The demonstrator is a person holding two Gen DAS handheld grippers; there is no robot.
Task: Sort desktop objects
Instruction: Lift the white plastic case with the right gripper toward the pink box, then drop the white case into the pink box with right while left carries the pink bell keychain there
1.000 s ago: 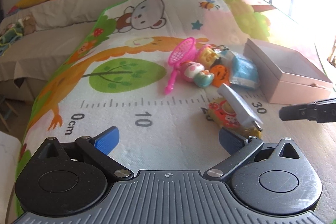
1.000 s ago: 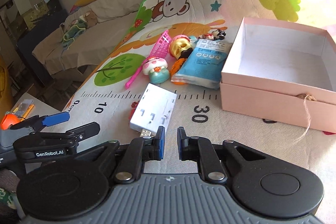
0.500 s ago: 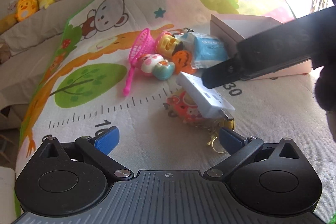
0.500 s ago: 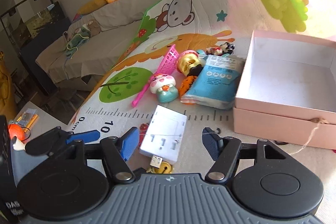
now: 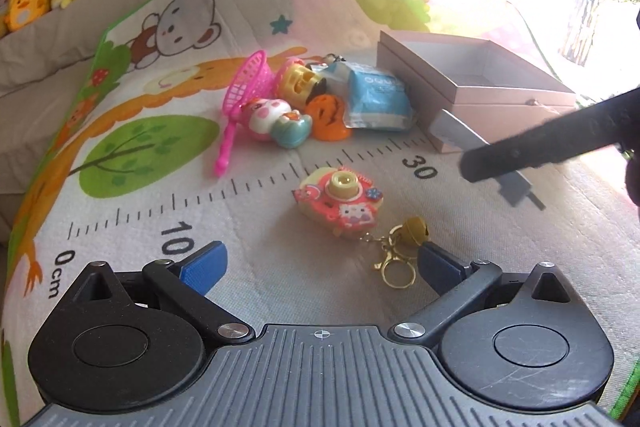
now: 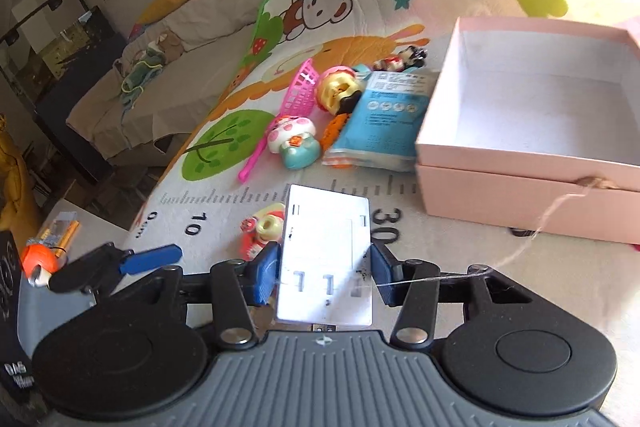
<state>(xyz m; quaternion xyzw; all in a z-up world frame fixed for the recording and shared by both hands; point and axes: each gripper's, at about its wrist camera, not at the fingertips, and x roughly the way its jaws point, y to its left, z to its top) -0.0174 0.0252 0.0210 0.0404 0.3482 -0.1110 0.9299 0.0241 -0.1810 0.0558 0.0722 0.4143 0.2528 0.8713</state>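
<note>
Left gripper [image 5: 318, 263]: fingers spread wide, nothing between them, low in its frame over the printed play mat [image 5: 120, 211].
Camera-shaped keychain toy [image 5: 339, 202]: centre of the left view, flat on the mat; hard plastic, light; its gold ring [image 5: 394, 269] lies loose just beside the right-hand fingertip.
Right gripper [image 6: 323, 277]: fingers have just been closing and now pinch the white USB hub [image 6: 326, 259] by its two long edges, lower centre of the right view.
Hub handling: rigid, light, smooth shell that could slip; the side-edge hold looks square.
Pink box [image 6: 532, 131]: right of frame, open, empty, a likely destination.
</note>
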